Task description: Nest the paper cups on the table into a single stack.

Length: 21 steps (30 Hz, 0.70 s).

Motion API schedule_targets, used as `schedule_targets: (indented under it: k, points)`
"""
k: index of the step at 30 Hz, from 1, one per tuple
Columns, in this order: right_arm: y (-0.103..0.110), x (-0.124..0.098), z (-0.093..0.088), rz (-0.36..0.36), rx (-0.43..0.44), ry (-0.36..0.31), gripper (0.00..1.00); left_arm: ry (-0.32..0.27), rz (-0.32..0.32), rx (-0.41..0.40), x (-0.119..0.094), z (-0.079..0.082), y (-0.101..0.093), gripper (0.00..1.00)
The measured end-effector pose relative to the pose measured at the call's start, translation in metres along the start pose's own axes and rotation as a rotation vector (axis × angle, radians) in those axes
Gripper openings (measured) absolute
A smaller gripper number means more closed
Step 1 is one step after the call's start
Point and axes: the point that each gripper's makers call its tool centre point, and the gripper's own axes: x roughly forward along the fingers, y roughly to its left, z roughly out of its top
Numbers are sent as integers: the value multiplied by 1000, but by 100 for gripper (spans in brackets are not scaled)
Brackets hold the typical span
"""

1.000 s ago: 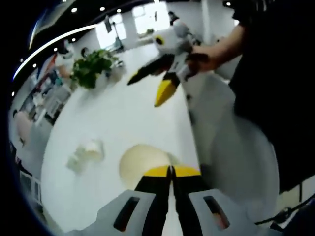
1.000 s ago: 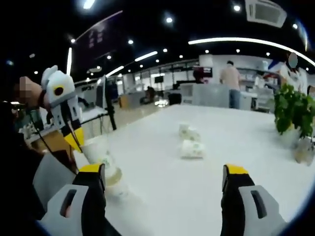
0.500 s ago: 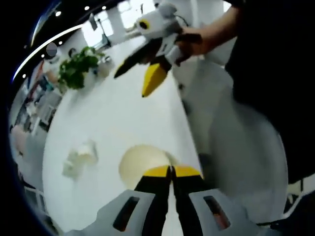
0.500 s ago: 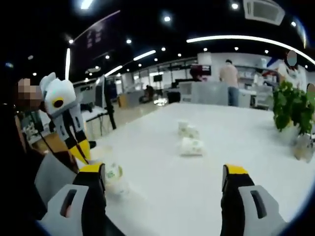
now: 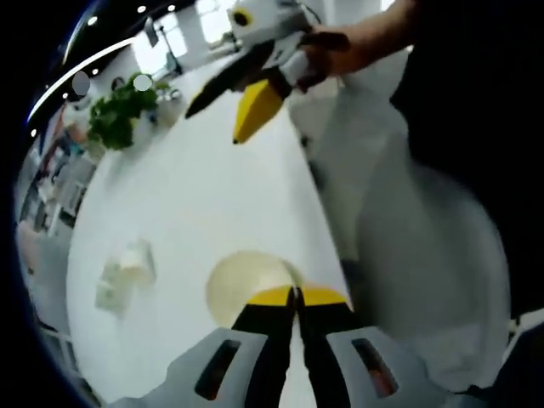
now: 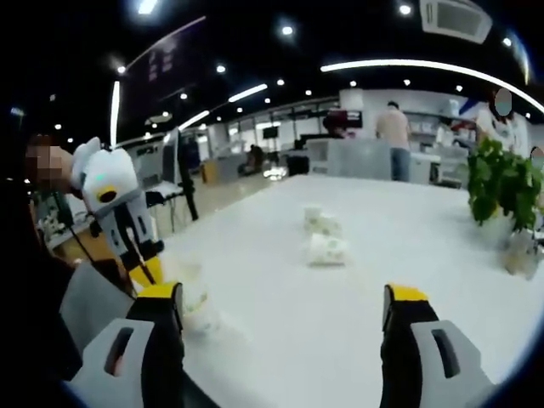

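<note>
My left gripper (image 5: 296,293) is shut on the rim of a paper cup (image 5: 242,280), whose open mouth faces the camera just above the white table (image 5: 212,195). In the right gripper view the same left gripper (image 6: 146,270) stands at the left, at the table's near edge, with that cup (image 6: 191,296) under it. My right gripper (image 6: 282,302) is open with nothing between its fingers; it also reaches in at the top of the left gripper view (image 5: 214,126). Further along the table lie two more paper cups (image 6: 327,247), close together, one on its side; they are also seen as a pair of cups (image 5: 126,270).
A potted green plant (image 6: 501,183) stands at the table's far right; the same plant (image 5: 115,119) is at upper left in the left gripper view. A person's arm (image 5: 374,38) holds the right gripper. People stand at counters beyond the table (image 6: 408,246).
In the right gripper view the left gripper has sunk a little, and the cup it holds now sits lower by the table's near edge. The two far cups have not moved.
</note>
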Motion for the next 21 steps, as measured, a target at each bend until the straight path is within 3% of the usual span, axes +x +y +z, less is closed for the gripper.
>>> schedule_targets:
  k: [14, 21]
  points:
    - [5, 1, -10, 21, 19, 18, 95, 32, -36, -35, 9, -8, 4, 1]
    - [2, 0, -15, 20, 28, 28, 95, 22, -29, -60, 11, -10, 5, 18]
